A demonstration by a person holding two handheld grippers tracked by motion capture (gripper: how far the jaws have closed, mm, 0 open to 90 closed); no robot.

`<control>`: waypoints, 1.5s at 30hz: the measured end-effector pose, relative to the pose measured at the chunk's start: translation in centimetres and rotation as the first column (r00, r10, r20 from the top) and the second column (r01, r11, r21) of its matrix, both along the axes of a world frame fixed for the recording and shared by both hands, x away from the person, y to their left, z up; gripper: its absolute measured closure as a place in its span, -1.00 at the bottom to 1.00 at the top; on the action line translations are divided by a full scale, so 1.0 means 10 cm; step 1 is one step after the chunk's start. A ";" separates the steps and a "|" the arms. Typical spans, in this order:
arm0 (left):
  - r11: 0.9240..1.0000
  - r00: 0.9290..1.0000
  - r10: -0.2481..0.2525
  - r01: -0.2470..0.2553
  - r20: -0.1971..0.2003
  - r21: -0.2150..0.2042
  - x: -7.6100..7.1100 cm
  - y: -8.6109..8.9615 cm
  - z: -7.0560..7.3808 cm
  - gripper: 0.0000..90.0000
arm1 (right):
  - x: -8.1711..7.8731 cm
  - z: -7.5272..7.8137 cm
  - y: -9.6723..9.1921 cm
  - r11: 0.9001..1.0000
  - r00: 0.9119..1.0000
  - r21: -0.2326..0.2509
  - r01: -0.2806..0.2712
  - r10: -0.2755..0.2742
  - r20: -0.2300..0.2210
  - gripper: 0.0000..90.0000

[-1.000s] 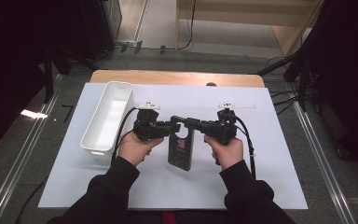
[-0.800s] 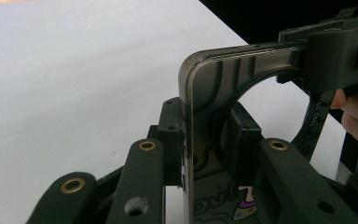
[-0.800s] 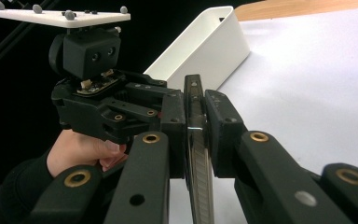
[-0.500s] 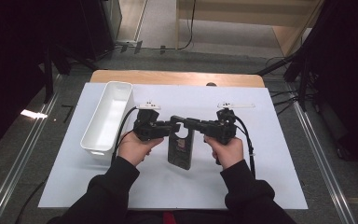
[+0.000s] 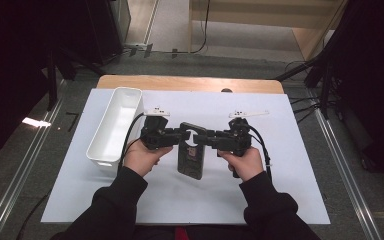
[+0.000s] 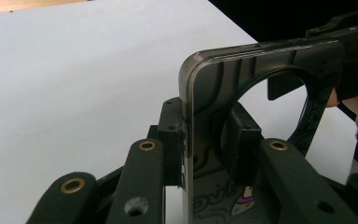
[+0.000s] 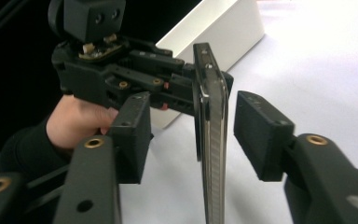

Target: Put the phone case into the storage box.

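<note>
A dim room with a grey floor surrounds a wooden table (image 5: 190, 83) under a white sheet (image 5: 280, 165), a white bin (image 5: 116, 125) at its left. Above mid-sheet, the left gripper (image 5: 180, 135) clamps a dark phone case (image 5: 191, 157); the right gripper (image 5: 203, 138), jaws just opening, straddles its edge without touching
</note>
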State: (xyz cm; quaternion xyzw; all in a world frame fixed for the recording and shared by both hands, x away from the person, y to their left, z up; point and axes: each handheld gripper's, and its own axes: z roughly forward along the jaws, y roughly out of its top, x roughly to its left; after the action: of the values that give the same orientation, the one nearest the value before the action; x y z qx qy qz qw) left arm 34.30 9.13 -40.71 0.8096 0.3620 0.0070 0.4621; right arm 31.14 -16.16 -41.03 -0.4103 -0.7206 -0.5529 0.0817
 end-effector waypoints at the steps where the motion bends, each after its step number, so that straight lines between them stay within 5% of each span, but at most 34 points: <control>1: 1.000 1.000 -0.002 0.002 -0.001 0.003 0.00 0.00 0.00 0.58 | 0.00 0.00 0.00 1.000 1.000 -0.005 -0.006 0.006 0.005 -0.10; 21: 1.000 1.000 -0.010 0.010 0.010 0.023 0.00 0.02 0.03 0.58 | -0.09 -0.06 -0.07 0.990 0.994 -0.135 -0.052 0.064 0.089 -0.48; 26: 1.000 1.000 -0.012 0.012 0.016 0.029 0.00 0.02 0.03 0.58 | -0.12 -0.06 -0.08 0.979 0.991 -0.195 -0.053 0.076 0.113 -0.52; 28: 0.999 1.000 -0.013 0.012 0.018 0.031 0.00 0.02 0.03 0.58 | -0.12 -0.07 -0.08 0.966 0.989 -0.253 -0.060 0.091 0.113 -0.61; 35: 0.999 1.000 -0.010 0.010 0.019 0.034 0.00 0.04 0.04 0.58 | -0.14 -0.12 -0.08 0.941 0.984 -0.320 -0.106 0.146 0.106 -0.77; 45: 0.999 1.000 -0.006 0.005 0.021 0.035 0.00 0.04 0.04 0.58 | -0.17 -0.19 -0.20 0.929 0.987 -0.356 -0.098 0.138 0.088 -1.00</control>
State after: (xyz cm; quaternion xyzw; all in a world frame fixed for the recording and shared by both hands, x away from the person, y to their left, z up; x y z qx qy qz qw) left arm 34.27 9.54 -40.30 0.8184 0.3547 0.0205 0.4516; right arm 29.42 -18.19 -42.95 -0.3429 -0.8342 -0.4319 0.0002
